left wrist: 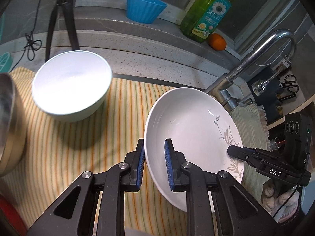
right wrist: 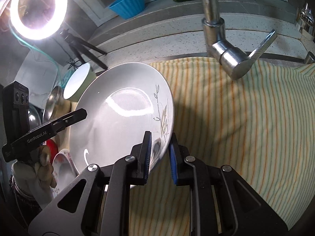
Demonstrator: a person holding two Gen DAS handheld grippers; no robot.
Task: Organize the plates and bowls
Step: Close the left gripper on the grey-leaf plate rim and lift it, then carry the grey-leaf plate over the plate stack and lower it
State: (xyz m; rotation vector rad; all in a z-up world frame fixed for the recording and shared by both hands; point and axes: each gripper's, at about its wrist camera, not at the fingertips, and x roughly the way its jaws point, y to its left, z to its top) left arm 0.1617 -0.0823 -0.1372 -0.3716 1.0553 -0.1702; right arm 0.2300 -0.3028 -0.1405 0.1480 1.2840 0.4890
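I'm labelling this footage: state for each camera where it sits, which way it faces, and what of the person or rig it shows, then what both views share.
Left wrist: on the left gripper, looking along its fingers, which straddle the plate rim, toward the white bowl, soap bottle and tap; the right gripper shows at right.
Right wrist: on the right gripper, fingers straddling the plate's opposite rim, facing the ring light; the left gripper and a gloved hand show.
Shared: plate, striped towel, blue cup, orange.
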